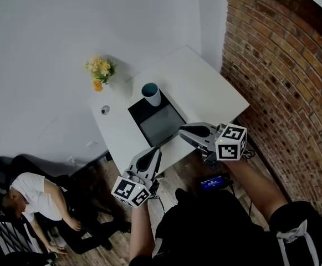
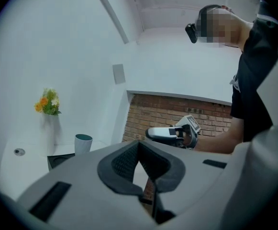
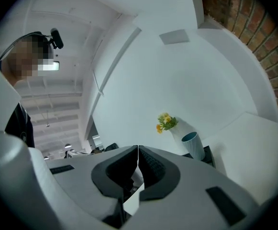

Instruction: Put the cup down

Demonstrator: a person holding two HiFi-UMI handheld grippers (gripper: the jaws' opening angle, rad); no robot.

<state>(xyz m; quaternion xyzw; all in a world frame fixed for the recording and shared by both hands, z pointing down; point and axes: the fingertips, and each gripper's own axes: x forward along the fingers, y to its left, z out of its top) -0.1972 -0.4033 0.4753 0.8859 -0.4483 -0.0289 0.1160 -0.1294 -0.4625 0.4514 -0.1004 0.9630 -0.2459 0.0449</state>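
The cup (image 1: 151, 93) stands upright on the far corner of the dark mat (image 1: 162, 125), mouth up, long axis vertical (bare white table (image 1: 205, 87) lies open to its right). The left gripper (image 1: 154, 151) and right gripper (image 1: 184, 131) hang by the near edge, well apart from the cup, both clenched on nothing.

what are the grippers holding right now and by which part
Nothing is held: the left gripper and right gripper are both shut and empty; the cup stands on the table.
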